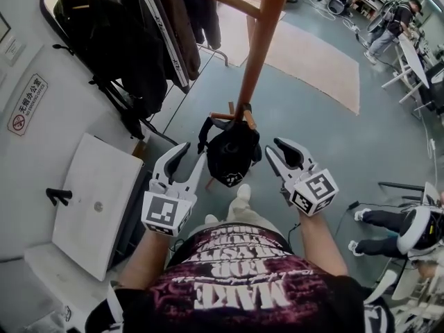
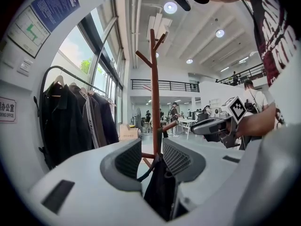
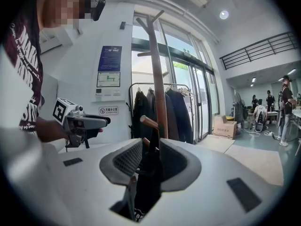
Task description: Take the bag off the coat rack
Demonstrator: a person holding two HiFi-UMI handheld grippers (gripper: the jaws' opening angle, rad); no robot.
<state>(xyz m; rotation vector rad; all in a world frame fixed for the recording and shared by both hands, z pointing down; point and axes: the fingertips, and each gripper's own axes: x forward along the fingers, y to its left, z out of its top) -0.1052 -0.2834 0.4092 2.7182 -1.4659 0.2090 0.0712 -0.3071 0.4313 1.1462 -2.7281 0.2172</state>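
Note:
A black bag (image 1: 232, 155) hangs by its strap from a low peg of the brown wooden coat rack (image 1: 258, 44). My left gripper (image 1: 193, 152) is just left of the bag and my right gripper (image 1: 272, 147) just right of it. Both are open and hold nothing. In the left gripper view the bag (image 2: 162, 192) and rack pole (image 2: 154, 88) show through the gap of the left gripper (image 2: 153, 150), with the right gripper (image 2: 216, 125) off to the side. The right gripper view shows the bag (image 3: 148, 178) through the right gripper (image 3: 149, 159), the rack (image 3: 159, 88) behind, and the left gripper (image 3: 84, 122).
A clothes rail with dark coats (image 1: 139, 40) stands at the back left by the wall. A white cabinet top (image 1: 97, 200) is at my left. A beige mat (image 1: 312, 61) lies beyond the rack. A seated person's legs (image 1: 378, 220) are at the right.

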